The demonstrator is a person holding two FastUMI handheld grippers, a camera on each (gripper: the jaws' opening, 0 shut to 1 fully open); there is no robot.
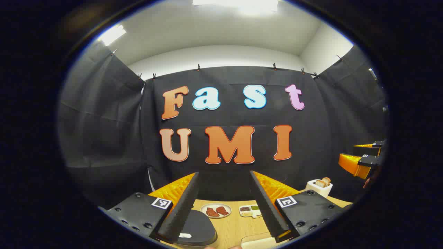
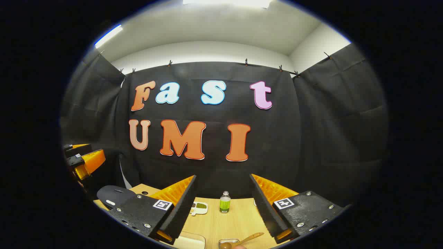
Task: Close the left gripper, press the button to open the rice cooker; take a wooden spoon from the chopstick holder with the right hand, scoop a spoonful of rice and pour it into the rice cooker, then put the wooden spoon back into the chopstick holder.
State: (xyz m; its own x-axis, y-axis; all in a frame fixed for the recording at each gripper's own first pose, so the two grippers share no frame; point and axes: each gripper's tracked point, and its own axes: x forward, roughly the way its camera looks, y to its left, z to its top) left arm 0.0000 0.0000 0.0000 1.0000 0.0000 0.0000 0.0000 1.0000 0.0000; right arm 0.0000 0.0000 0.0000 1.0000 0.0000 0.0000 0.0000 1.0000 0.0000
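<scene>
Two grippers hung level above the worktop, both pointed at the booth's back wall. The left gripper had its jaws spread wide with nothing between them; the dark rice cooker sat low beside its left finger, lid down. The right gripper also held its jaws wide and bare. The wooden spoon lay low between them, near the bottom edge, and a small green bottle stood farther back on the worktop.
</scene>
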